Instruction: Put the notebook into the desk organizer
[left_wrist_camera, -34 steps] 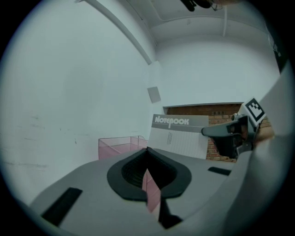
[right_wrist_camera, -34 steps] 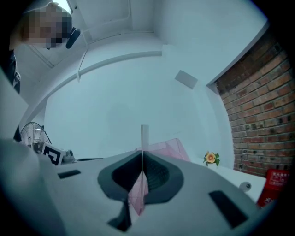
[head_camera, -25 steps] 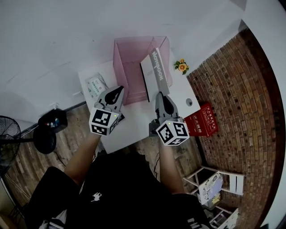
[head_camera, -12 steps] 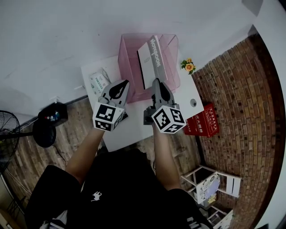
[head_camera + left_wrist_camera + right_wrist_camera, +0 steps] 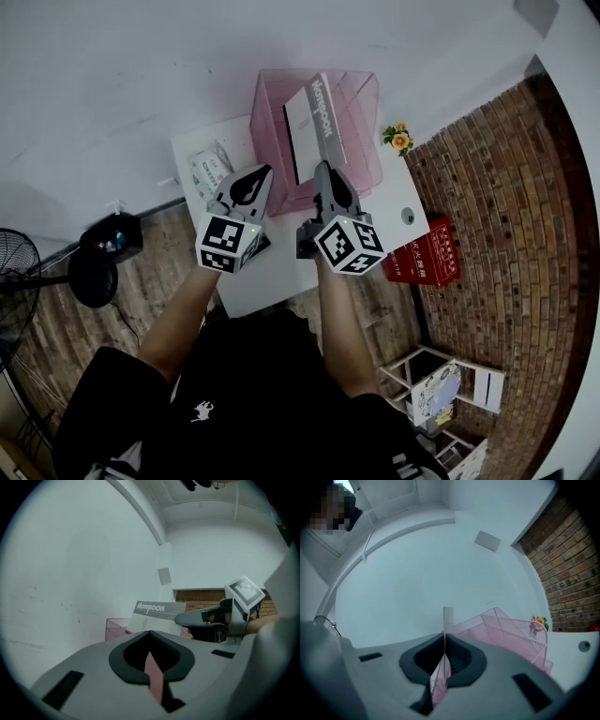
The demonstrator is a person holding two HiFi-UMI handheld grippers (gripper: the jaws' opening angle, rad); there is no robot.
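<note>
Notebook [image 5: 314, 127] is held by the right gripper [image 5: 323, 173], whose jaws are pinched narrow on the near edge of the cover. From that claw the notebook reaches straight ahead, away from the person, so its long axis carries on the line of the jaws. In the right gripper view it shows only as a thin pale strip [image 5: 447, 617], edge-on, rising from the closed tips [image 5: 444, 633]. It stands on edge with its grey printed spine uppermost.

The pink mesh desk organizer [image 5: 356, 103] lies ahead of this claw and below it, with its open top facing up. In the right gripper view its walls [image 5: 520, 630] sit just to the right of the notebook's edge. In the head view the far end of the notebook overlaps the organizer's opening. Whether its lower edge is already inside the walls cannot be told.

The left gripper [image 5: 258, 173] hangs just beside the right one, on its left, jaws together and holding nothing. From there the notebook [image 5: 157, 616] is ahead and to the right, above the organizer's rim [image 5: 115, 627]. The right claw is the nearer one, and the coming move looks like a drop forward and down along the notebook's own line
</note>
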